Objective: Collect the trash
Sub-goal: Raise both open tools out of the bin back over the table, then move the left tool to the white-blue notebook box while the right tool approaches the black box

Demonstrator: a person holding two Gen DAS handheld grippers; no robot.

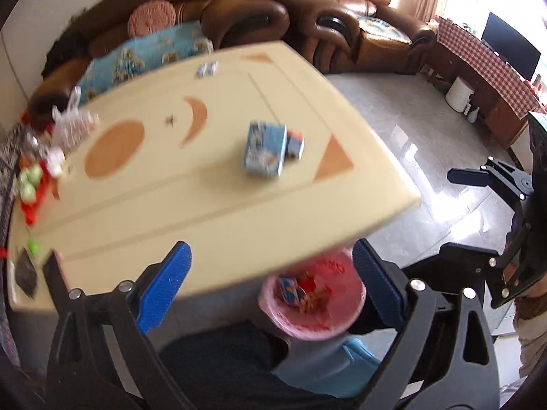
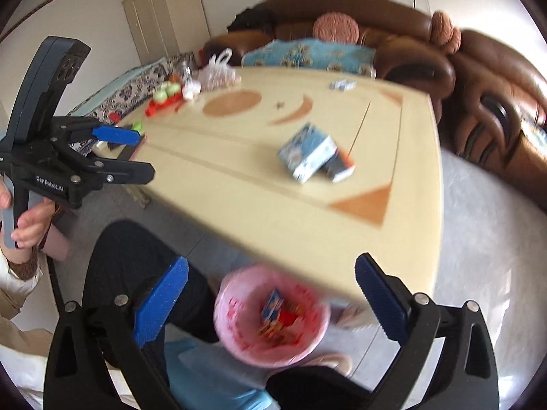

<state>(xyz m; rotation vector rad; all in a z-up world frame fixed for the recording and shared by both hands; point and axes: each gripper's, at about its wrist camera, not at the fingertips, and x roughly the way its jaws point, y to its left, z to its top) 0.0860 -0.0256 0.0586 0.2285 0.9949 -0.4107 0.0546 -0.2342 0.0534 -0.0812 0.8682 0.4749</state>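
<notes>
A blue carton [image 1: 265, 148] lies on the cream table [image 1: 205, 205], with a smaller dark box [image 1: 294, 144] touching its right side; both show in the right wrist view, carton [image 2: 306, 152] and box [image 2: 340, 167]. A pink-lined trash bin [image 1: 312, 299] with wrappers inside stands on the floor under the table's near edge, also in the right wrist view [image 2: 273, 317]. My left gripper [image 1: 273, 283] is open and empty above the bin. My right gripper [image 2: 273, 300] is open and empty above the bin. The left gripper [image 2: 133, 153] also shows at the left in the right wrist view.
A small white packet [image 1: 207, 68] lies near the table's far edge. A plastic bag [image 1: 73, 126], red and green items [image 1: 30, 184] and a dark pouch [image 1: 25, 273] crowd the table's left side. A brown sofa [image 1: 307, 17] stands behind. Tiled floor [image 1: 410, 130] lies to the right.
</notes>
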